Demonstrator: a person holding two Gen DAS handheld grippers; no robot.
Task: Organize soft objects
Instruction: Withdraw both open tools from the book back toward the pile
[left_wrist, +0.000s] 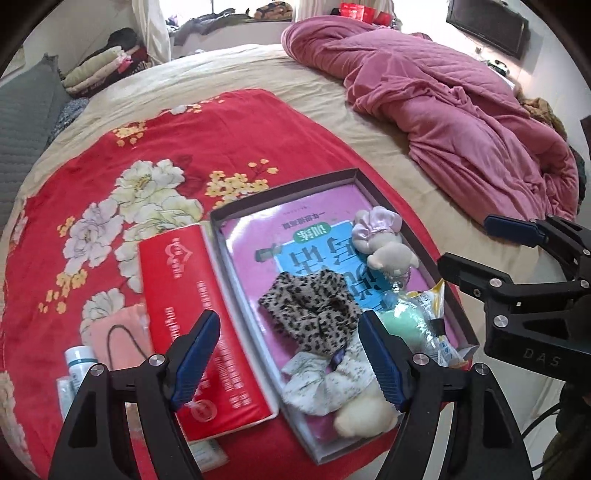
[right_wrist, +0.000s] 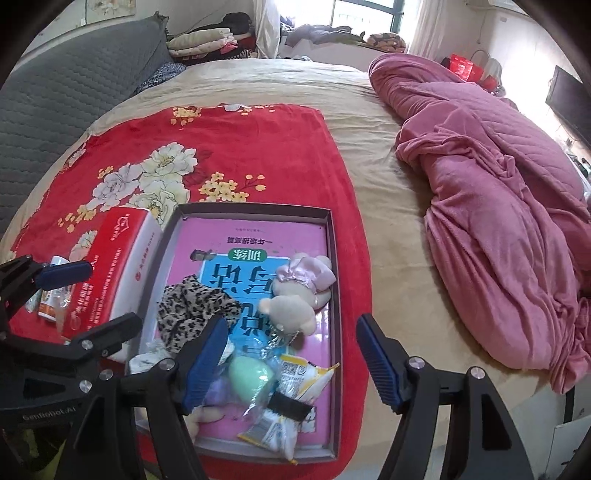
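**Both grippers open and empty above the tray of soft objects**

The left gripper (left_wrist: 288, 360) has its fingers spread wide, with nothing between the pads. The right gripper (right_wrist: 291, 365) stands moderately open and is likewise empty. Both point steeply down at the tray (left_wrist: 236, 240), a shallow dark-walled cardboard box on the red floral blanket (left_wrist: 147, 147) on the bed (left_wrist: 258, 66).

Relation governing the next move: the soft objects lie in the tray below and ahead of both sets of fingers. In the left wrist view, the leopard-print scrunchie (left_wrist: 314, 314) lies between the finger lines and just ahead of the tips, with the pale floral scrunchie (left_wrist: 321, 380) below it, nearer the camera. The left gripper appears nearer to these two. The small plush bear (right_wrist: 291, 306), in a lilac satin bonnet, lies further up the tray; its long axis runs diagonally. The right gripper appears better placed for it.

Materials and shapes:
- Scrunchies: gathered fabric rings, limp, compressible.
- Plush bear: short-pile fabric, rounded.
- Mint-green egg-shaped sponge (right_wrist: 251, 376): smooth, in clear wrapping.
- Crinkled foil sachets (right_wrist: 295, 376): thin, flat.

A red rectangular carton (left_wrist: 192, 314) lies just beside the tray's left wall. A pink book cover (right_wrist: 258, 236) lines the tray floor.
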